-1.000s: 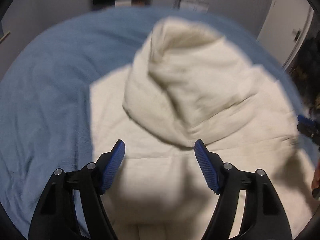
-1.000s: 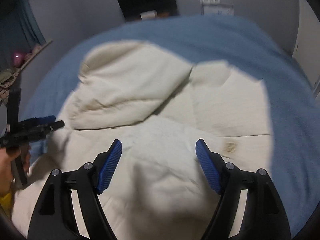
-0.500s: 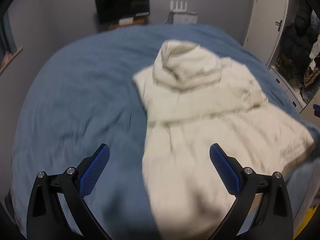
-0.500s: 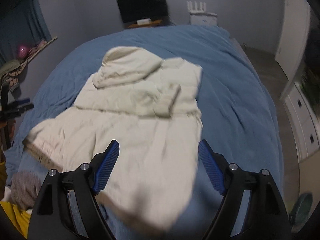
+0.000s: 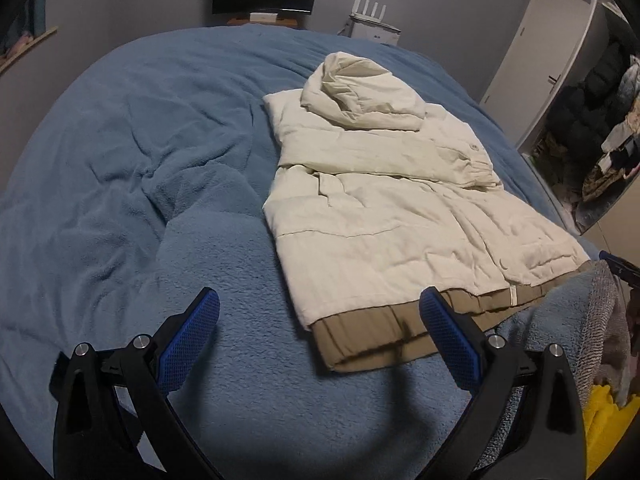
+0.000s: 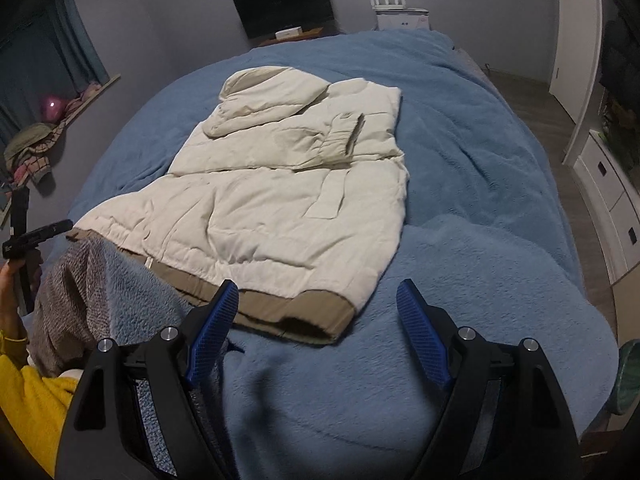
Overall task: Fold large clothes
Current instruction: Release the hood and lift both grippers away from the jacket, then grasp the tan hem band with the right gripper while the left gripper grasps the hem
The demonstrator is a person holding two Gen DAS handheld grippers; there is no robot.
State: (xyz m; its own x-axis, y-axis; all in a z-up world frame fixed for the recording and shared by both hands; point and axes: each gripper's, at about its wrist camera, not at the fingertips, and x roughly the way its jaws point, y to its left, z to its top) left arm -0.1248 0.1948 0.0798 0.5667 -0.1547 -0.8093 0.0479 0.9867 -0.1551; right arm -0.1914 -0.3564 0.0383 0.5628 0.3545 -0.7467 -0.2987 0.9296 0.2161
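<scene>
- Left wrist view: you have pulled back from the cream hooded jacket [image 5: 384,200] since a second ago, so the sleeve folds look done. It lies flat on the blue blanket [image 5: 120,160]. Your left gripper [image 5: 320,340] hangs spread wide, empty.
- Right wrist view: same retreat; hem fold remains. Your right gripper [image 6: 316,328] is equally spread, gripping nothing, just short of the tan hem [image 6: 296,312].

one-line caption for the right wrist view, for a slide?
Cream hooded jacket lying sleeves-folded on blue blanket, right gripper open above it.
</scene>
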